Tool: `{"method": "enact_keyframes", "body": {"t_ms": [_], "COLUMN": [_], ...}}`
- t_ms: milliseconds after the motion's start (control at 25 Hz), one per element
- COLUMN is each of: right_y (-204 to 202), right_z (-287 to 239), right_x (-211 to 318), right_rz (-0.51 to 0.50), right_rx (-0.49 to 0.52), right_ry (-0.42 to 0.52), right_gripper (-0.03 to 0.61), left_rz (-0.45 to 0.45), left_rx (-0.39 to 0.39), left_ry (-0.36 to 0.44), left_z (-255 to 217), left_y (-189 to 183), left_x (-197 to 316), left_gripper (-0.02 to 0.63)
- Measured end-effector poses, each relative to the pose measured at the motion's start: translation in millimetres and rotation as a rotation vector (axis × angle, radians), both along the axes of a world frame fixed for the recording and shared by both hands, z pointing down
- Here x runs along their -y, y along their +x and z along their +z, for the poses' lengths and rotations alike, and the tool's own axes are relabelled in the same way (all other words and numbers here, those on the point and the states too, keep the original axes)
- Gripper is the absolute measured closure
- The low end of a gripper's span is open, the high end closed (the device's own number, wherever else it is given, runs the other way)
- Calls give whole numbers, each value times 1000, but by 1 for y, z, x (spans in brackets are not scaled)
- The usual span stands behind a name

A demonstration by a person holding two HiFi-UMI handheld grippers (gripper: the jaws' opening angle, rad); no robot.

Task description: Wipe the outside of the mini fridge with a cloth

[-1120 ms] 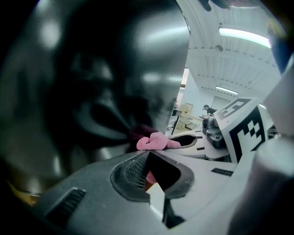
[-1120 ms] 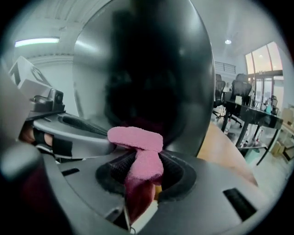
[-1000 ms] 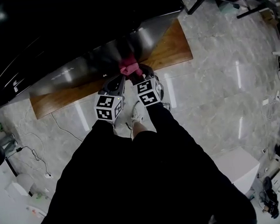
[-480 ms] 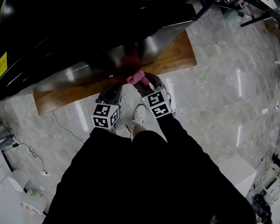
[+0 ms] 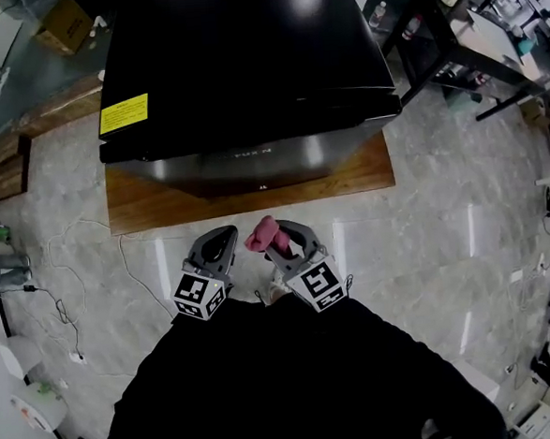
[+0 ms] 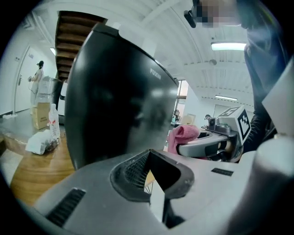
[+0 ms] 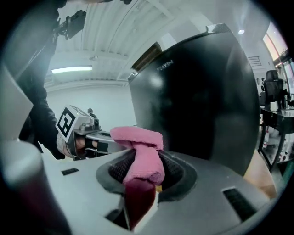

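Lighting and picture quality, all three views.
Bright, even light fell from ceiling tube lamps (image 6: 228,46), leaving white streaks of glare on the polished floor (image 5: 425,222) and a hot spot on the mini fridge (image 5: 236,66). Fisheye bending grew toward the black corners. The left tongs (image 6: 149,176) and right tongs (image 7: 140,186) were soft, out of focus; the cloth (image 7: 138,137) sank into shadow between the latter.

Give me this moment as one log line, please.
right gripper: shut on pink cloth | left gripper: shut, empty | mini fridge: cloth not touching
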State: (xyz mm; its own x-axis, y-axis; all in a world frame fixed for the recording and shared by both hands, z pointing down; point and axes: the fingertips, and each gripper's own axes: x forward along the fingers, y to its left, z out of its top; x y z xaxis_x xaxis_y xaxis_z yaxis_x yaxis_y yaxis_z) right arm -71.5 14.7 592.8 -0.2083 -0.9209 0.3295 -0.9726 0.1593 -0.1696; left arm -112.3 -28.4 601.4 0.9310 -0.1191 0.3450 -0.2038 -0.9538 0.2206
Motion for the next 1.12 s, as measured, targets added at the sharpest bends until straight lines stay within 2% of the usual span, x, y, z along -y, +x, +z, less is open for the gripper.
{"method": "enact_keyframes", "body": {"t_ms": [160, 360, 520, 800, 960, 1120], "right_y": [-46, -135, -198, -280, -316, -344], "right_z": [-49, -91, -109, -133, -135, -142], "right_x": [28, 78, 105, 147, 172, 189], "right_rz": [-61, -124, -142, -131, -99, -75], "right_rx": [11, -5, 10, 55, 55, 44], "right_ry": [57, 120, 128, 114, 137, 156], "right_gripper": [443, 445, 446, 445, 442, 440], "left_rz": [0, 1, -24, -55, -75, -51], "left_rx": [-82, -150, -183, -192, -211, -223], "left_ry": [33, 90, 111, 130, 120, 119], "left_z": [-51, -95, -116, -135, -132, -134], "left_y": [-45, -138, -203, -304, -342, -363], "left_x": [17, 56, 83, 128, 159, 176], "left_gripper": [607, 607, 607, 607, 607, 607]}}
